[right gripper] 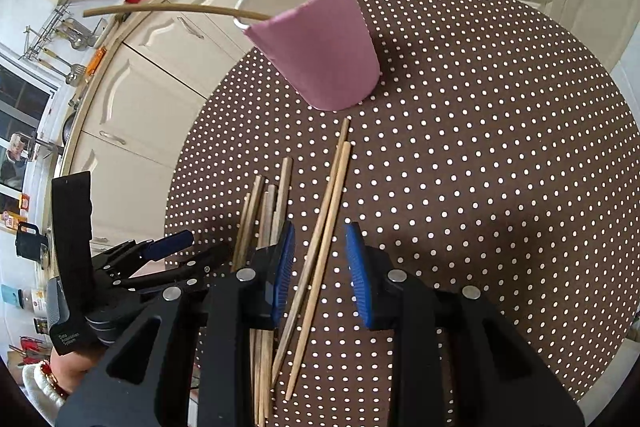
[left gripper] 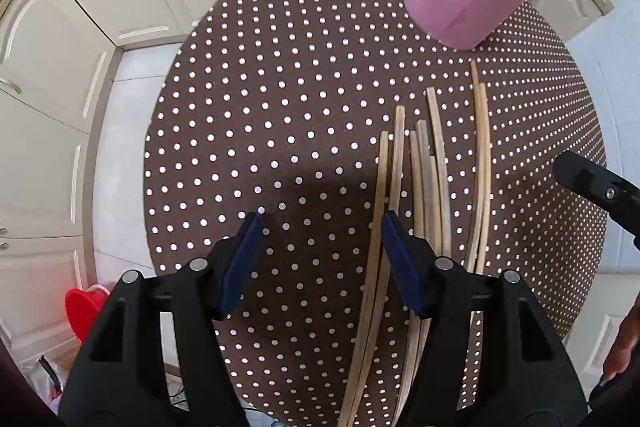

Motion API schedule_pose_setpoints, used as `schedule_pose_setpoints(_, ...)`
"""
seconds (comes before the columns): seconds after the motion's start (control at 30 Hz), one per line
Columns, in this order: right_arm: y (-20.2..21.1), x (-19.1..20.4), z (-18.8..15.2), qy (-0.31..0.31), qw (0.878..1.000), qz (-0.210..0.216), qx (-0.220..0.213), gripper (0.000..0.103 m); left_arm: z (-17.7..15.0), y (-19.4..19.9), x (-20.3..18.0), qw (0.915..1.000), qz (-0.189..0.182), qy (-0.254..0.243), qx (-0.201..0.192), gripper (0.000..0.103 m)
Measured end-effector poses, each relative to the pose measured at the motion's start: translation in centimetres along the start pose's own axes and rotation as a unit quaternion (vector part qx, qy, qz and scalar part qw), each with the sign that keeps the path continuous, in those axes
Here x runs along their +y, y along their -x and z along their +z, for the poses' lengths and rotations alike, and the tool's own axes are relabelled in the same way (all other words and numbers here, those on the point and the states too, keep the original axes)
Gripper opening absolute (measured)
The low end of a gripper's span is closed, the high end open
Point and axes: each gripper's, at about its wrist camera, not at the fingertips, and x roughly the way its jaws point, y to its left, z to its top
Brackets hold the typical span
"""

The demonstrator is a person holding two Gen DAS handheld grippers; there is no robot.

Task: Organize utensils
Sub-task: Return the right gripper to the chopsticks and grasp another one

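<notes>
clearly light, stiff and thin, the chopsticks (right gripper: 328,223) lie loose on the dotted table (right gripper: 500,167) near the pink cup (right gripper: 320,55); pinch mid-length. both the left claw (left gripper: 320,259) and the right claw (right gripper: 320,267) are released, empty.

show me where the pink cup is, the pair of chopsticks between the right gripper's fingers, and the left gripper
pink cup (right gripper: 320,55), right wrist view, outer wall.
chopstick pair (right gripper: 326,219), right wrist view, mid-shaft.
left gripper (left gripper: 320,259), left wrist view, midway between fingertips.
</notes>
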Motion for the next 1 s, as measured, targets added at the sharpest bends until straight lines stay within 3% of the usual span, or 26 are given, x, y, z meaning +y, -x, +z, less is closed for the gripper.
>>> schedule_pose_setpoints(0.27,-1.2,-0.6,0.6,-0.003,1.000,-0.003,0.017,0.025,0.7,-1.1,-1.3,0.9988,0.029,-0.041,0.000,0.061)
schedule_pose_setpoints(0.33,-1.6,-0.7,0.8,-0.005,1.000,-0.004,0.025,0.025,1.3,-1.1,-1.8,0.9985,0.029,-0.046,-0.003,0.055)
schedule_pose_setpoints(0.4,-2.0,-0.4,0.7,-0.005,0.999,-0.009,0.031,0.025,1.7,-1.0,-1.8,0.9982,0.041,-0.043,-0.007,0.037)
schedule_pose_setpoints(0.6,-3.8,0.0,1.5,0.003,0.998,-0.025,0.060,0.025,2.8,-0.8,-0.9,0.9996,0.025,-0.007,-0.009,0.012)
schedule_pose_setpoints(0.77,-5.4,1.4,2.2,0.028,0.995,-0.059,0.074,0.024,2.8,-0.8,1.0,0.9998,0.013,0.008,-0.010,0.009)
schedule_pose_setpoints(1.0,-6.6,3.8,2.9,0.043,0.993,-0.079,0.073,0.023,3.6,-0.6,1.0,0.9998,0.009,0.014,-0.011,0.009)
